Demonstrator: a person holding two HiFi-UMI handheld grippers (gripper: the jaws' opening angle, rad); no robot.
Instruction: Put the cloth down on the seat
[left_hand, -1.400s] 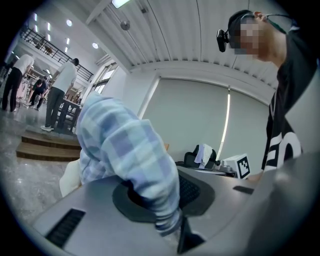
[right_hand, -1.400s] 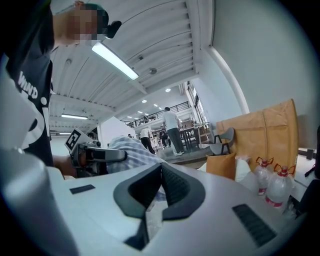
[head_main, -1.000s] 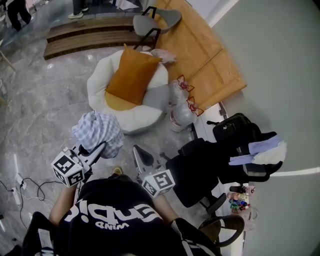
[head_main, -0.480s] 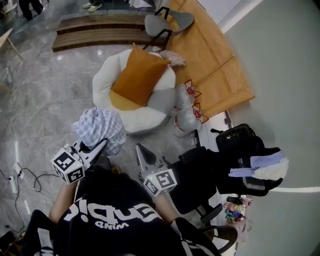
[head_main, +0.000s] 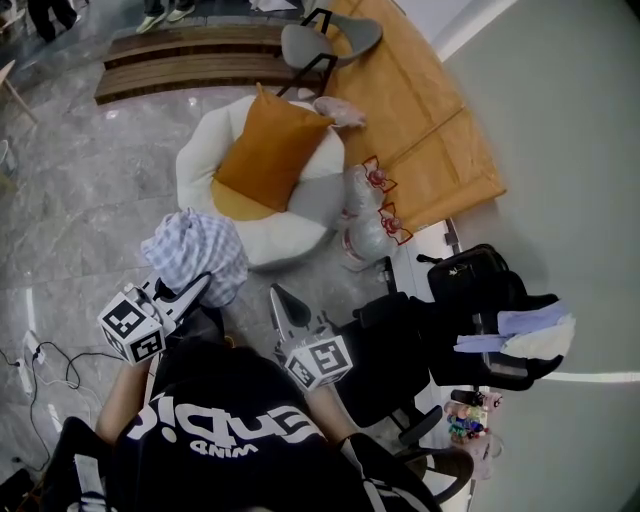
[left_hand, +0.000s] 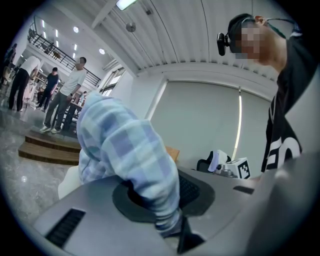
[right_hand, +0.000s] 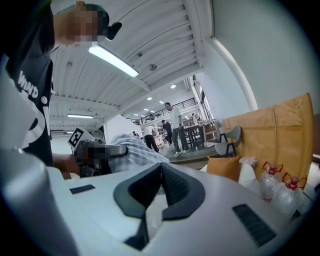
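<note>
**Cloth in left gripper, near seat**

Left gripper (head_main: 203, 285) was clamped on the lower end of the checked cloth (head_main: 195, 255). The cloth stood bunched above and ahead of its jaws. Right gripper (head_main: 276, 298) was just beside it, jaws together, nothing between them. The white round seat (head_main: 195, 170) with its orange cushion (head_main: 270, 150) lay just beyond the cloth.

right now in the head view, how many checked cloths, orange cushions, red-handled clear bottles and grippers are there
checked cloth: 1
orange cushion: 1
clear bottles with red handles: 2
grippers, the left gripper and the right gripper: 2
total: 6
</note>
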